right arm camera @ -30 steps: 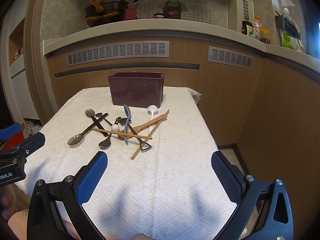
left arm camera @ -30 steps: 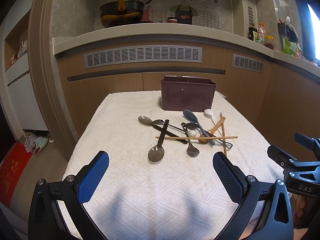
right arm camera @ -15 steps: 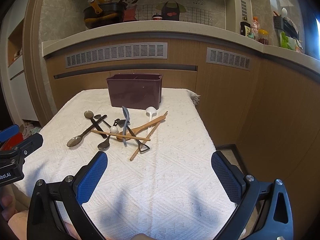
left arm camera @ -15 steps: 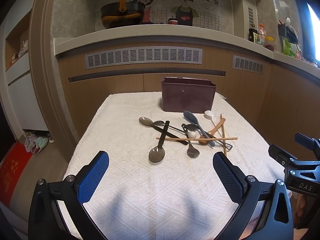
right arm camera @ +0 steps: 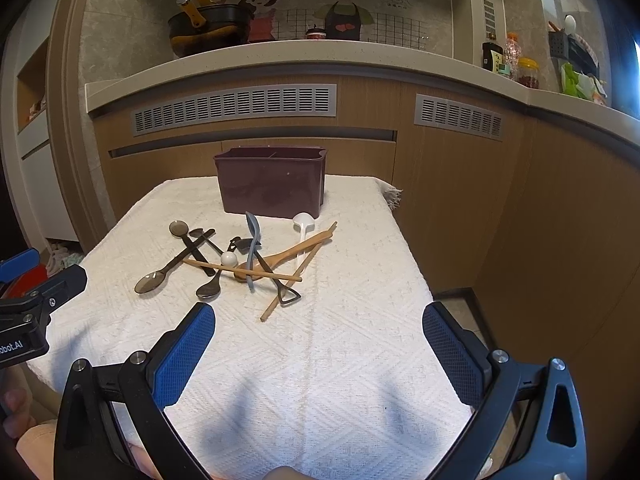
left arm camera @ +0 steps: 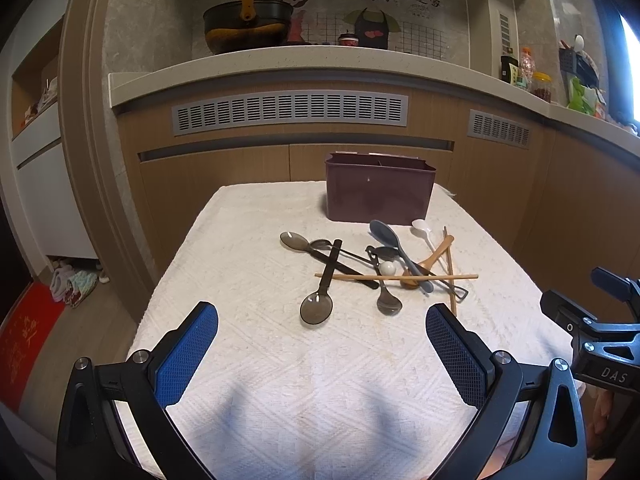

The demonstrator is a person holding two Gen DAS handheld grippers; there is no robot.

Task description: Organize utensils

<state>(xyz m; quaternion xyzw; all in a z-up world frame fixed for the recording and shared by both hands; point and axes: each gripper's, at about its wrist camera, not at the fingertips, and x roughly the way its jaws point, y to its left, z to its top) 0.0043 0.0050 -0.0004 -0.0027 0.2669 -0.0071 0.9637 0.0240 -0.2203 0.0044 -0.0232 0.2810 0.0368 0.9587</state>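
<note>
A pile of utensils lies mid-table: a smoky plastic spoon [left arm camera: 317, 307] [right arm camera: 151, 281], a grey-blue spoon [left arm camera: 384, 233] [right arm camera: 252, 227], a white spoon [left arm camera: 421, 227] [right arm camera: 302, 222], a wooden spoon [left arm camera: 428, 262] [right arm camera: 276, 258], chopsticks [left arm camera: 396, 277] [right arm camera: 244, 269] and metal spoons. A maroon divided utensil holder [left arm camera: 379, 189] [right arm camera: 272, 186] stands behind them. My left gripper [left arm camera: 322, 354] is open and empty, near the front edge. My right gripper [right arm camera: 318, 354] is open and empty, short of the pile.
A white textured cloth [left arm camera: 248, 240] [right arm camera: 360, 320] covers the small table. Wooden cabinets with vents and a counter [left arm camera: 280, 60] rise behind. The floor drops off left of the table [left arm camera: 60, 288] and right of it [right arm camera: 460, 292].
Both grippers have risen and moved slightly forward toward the pile; the utensils have not moved and both stay open.
</note>
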